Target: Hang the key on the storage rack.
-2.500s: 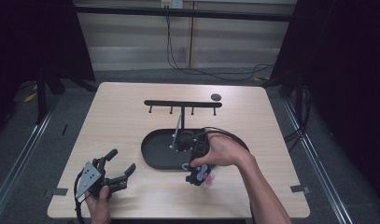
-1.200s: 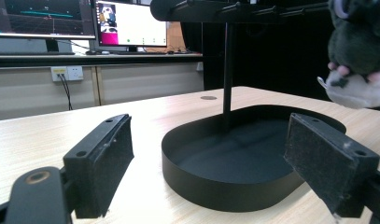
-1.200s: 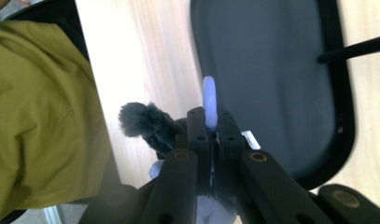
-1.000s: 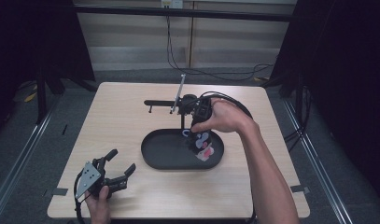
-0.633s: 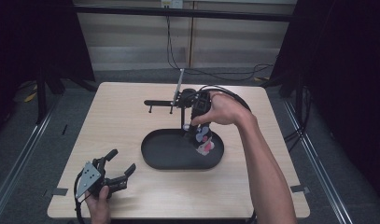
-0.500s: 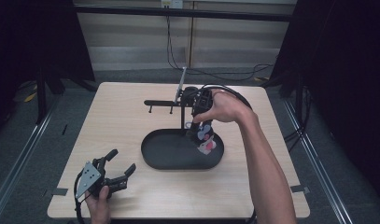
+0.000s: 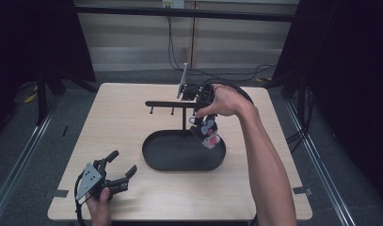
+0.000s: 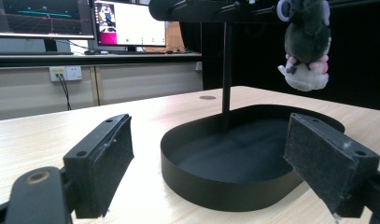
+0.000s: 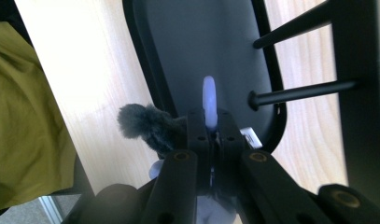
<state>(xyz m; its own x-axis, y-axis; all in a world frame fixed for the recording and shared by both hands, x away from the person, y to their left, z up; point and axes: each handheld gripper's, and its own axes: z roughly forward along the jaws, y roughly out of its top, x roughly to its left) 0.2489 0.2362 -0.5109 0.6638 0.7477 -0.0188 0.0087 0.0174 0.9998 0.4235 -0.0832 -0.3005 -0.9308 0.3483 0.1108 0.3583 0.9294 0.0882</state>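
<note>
Behind the right hand [image 7: 224, 101] much of the right gripper [image 7: 202, 123] is covered in the high view, and where its jaws meet the toy cannot be made out there. Below those jaws hangs a small plush toy [image 7: 208, 134], grey above and white and pink beneath; its lower part is cut off at the bottom edge of the right gripper view. That view shows the jaws pressed together on a pale loop [image 9: 209, 100] at the toy's top, with grey fur [image 9: 143, 123] bulging beside them. Just ahead of the jaws run two black pegs [image 9: 302, 92] of a stand [image 7: 184, 104]; the loop's tip lies level with the nearer peg's knob, not on it. Beneath the jaws sits a black oval tray [image 7: 154, 155] on the wooden surface [image 7: 118, 122], the stand's post [image 8: 227, 70] rising from it. Near the front edge, well apart from the tray, the left gripper [image 7: 119, 169] rests in the left hand [image 7: 100, 207], jaws wide apart with nothing between them. Ahead of these jaws, the toy [image 8: 306, 44] hangs from the bar above the tray [image 8: 201, 186]. Monitors [image 8: 127, 22] stand far beyond.
</note>
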